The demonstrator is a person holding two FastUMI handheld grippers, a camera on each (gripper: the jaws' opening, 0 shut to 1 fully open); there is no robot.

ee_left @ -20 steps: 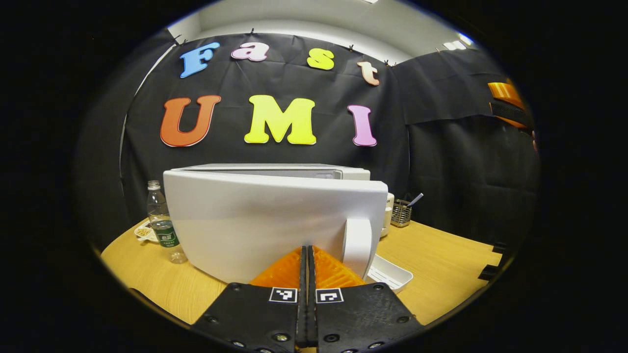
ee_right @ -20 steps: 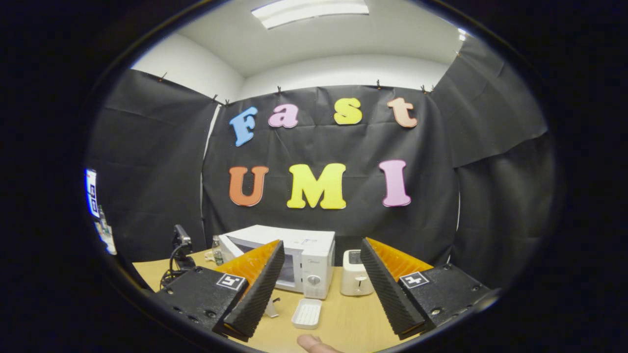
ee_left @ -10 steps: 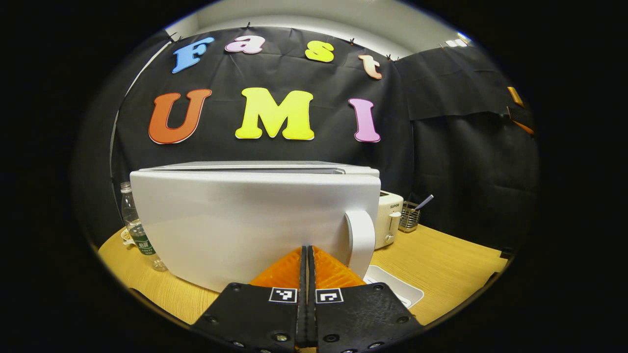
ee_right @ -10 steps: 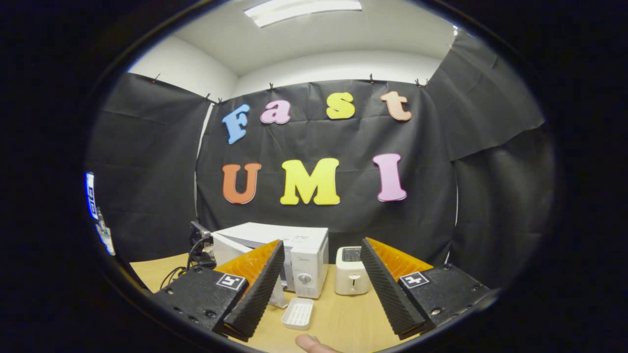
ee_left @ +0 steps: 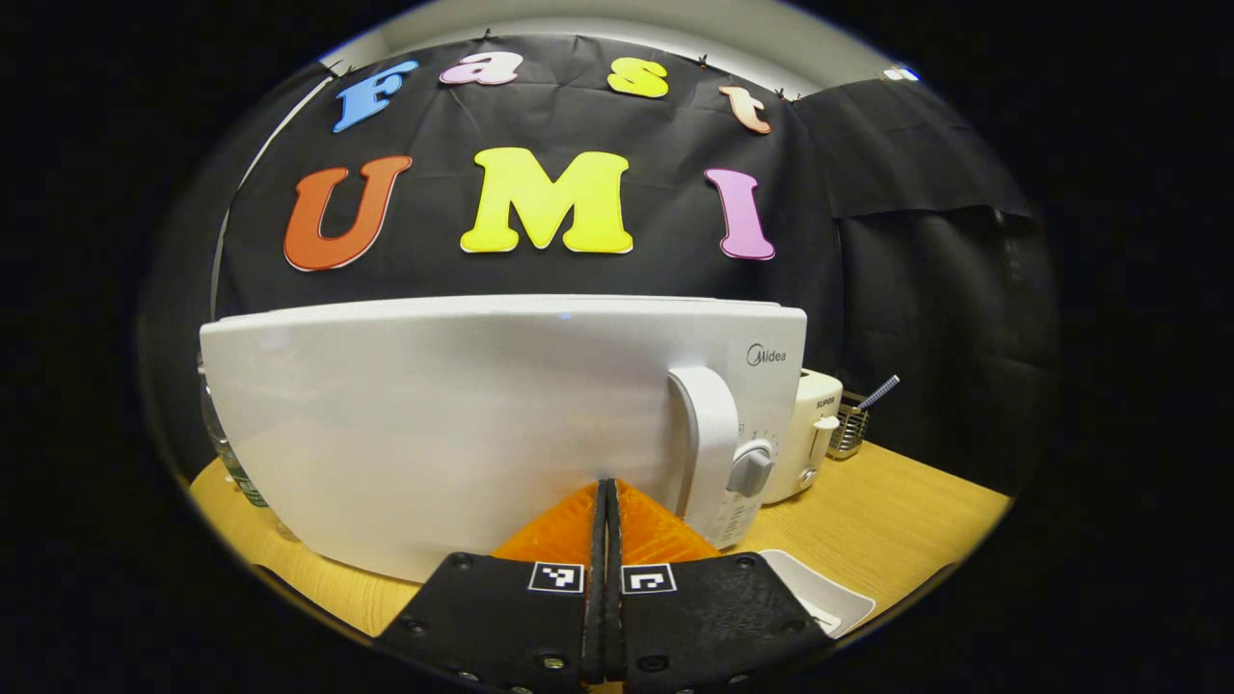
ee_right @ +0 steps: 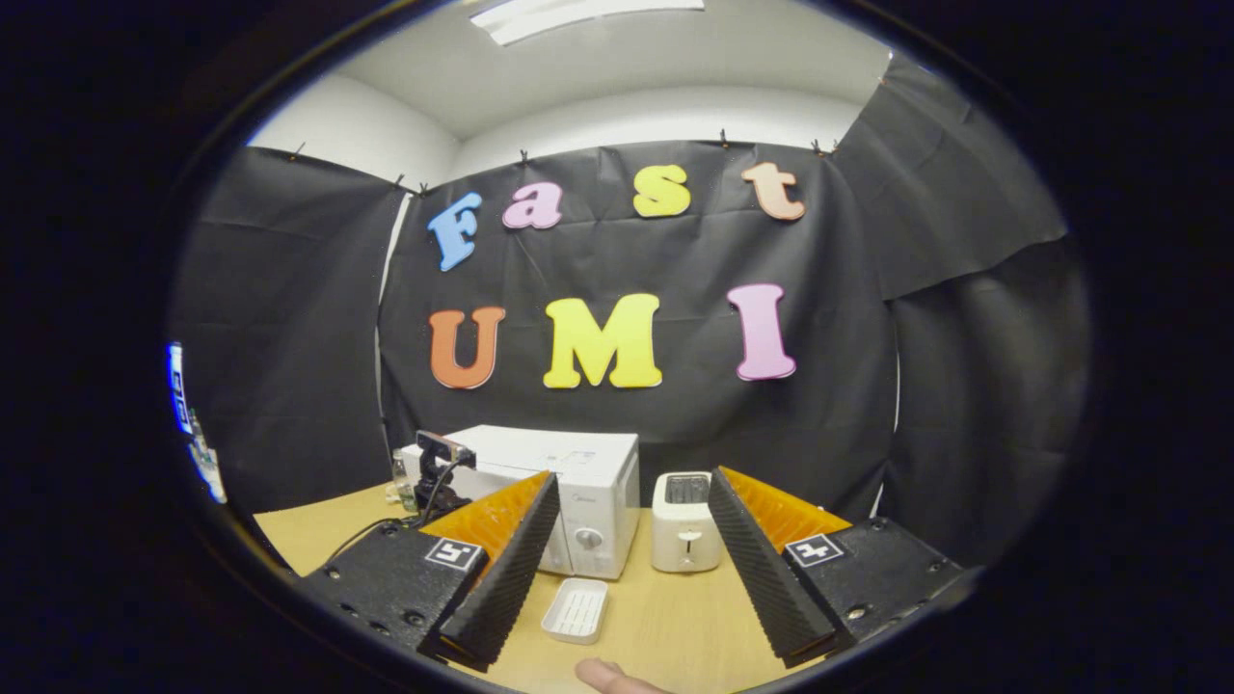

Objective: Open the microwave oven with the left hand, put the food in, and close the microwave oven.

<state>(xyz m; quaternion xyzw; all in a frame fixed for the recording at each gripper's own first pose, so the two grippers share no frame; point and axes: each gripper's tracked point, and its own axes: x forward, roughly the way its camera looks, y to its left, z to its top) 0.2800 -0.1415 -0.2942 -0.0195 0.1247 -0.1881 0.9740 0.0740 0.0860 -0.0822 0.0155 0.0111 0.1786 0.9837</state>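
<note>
**Nearly done: door pushed to, only the release left**

Seemingly the last step is in hand. In the left gripper view the left gripper (ee_left: pixel 605 501) has its two orange fingers pressed together with nothing between them, their tips against or just short of the white door (ee_left: pixel 443 434) of the microwave oven (ee_left: pixel 501 424); contact itself I cannot confirm. The door looks flush with the control panel (ee_left: pixel 762 414), with its upright handle (ee_left: pixel 709 443) just beside the dial (ee_left: pixel 750 470), so I judge it shut or all but shut.

In the right gripper view the right gripper (ee_right: pixel 627 549) hangs well back from the table (ee_right: pixel 675 617) with its fingers spread wide and empty. From there the microwave oven (ee_right: pixel 569 501) also shows a closed front, with the toaster (ee_right: pixel 684 520) just beside it and an empty white tray (ee_right: pixel 576 611) lying in front.

No food is visible on the table or in either gripper, and the opaque door hides the inside, so I suppose the food sits within, though I cannot tell. What remains, as I judge it, is perhaps a final press to latch, then drawing the left gripper away.
</note>
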